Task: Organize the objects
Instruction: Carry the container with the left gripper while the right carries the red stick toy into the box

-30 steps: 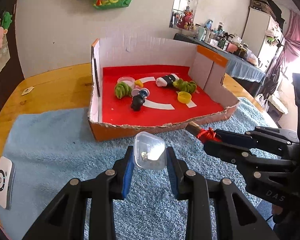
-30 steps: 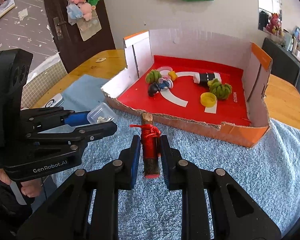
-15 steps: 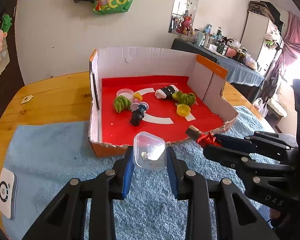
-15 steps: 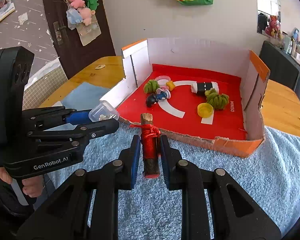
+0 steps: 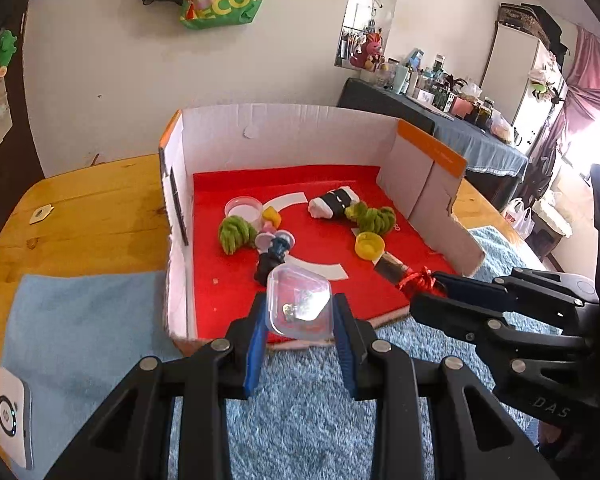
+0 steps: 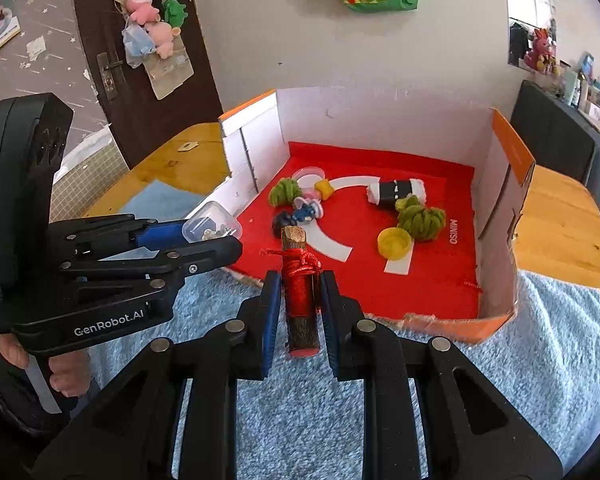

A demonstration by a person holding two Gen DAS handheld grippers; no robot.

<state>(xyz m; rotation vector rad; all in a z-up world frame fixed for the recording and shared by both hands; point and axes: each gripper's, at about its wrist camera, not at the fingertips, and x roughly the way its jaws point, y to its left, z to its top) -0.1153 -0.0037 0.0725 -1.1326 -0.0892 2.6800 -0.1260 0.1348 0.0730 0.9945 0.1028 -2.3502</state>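
Here, each line takes one thing in turn.

Left claw [image 5: 300, 316]: its blue pads are pressed against the two sides of a small clear plastic box with rounded corners [image 5: 300, 304], so the jaws stand only as far apart as the box is wide.
Clear box: it sits at the tips of the left claw, raised off the cloth, above the near edge of the tray; small metal bits lie inside it.
Right claw [image 6: 298, 300]: nearly closed, clamped on a short brown wooden stick wound with red cord [image 6: 300, 292].
Stick: it stands lengthwise between the pads, its cut top poking out past the fingertips and its red-painted end towards the camera; it too hangs over the tray's near edge.
Tray: a cut-down cardboard box with white walls, orange rims and a red floor [image 5: 320, 132] resting on a light blue towel [image 5: 80, 320] over a wooden table [image 5: 92, 208].
Inside the tray: two green yarn bundles [image 5: 236, 234], a black-and-white sushi-shaped toy [image 5: 334, 202], a yellow bottle cap [image 5: 369, 245], a round clear lid [image 5: 243, 207] and a small dark figure [image 5: 274, 258], all well ahead of both claws.
Claws together: side by side, apart from each other.
Table edge: a white device [image 5: 10, 420] lies left of the towel.
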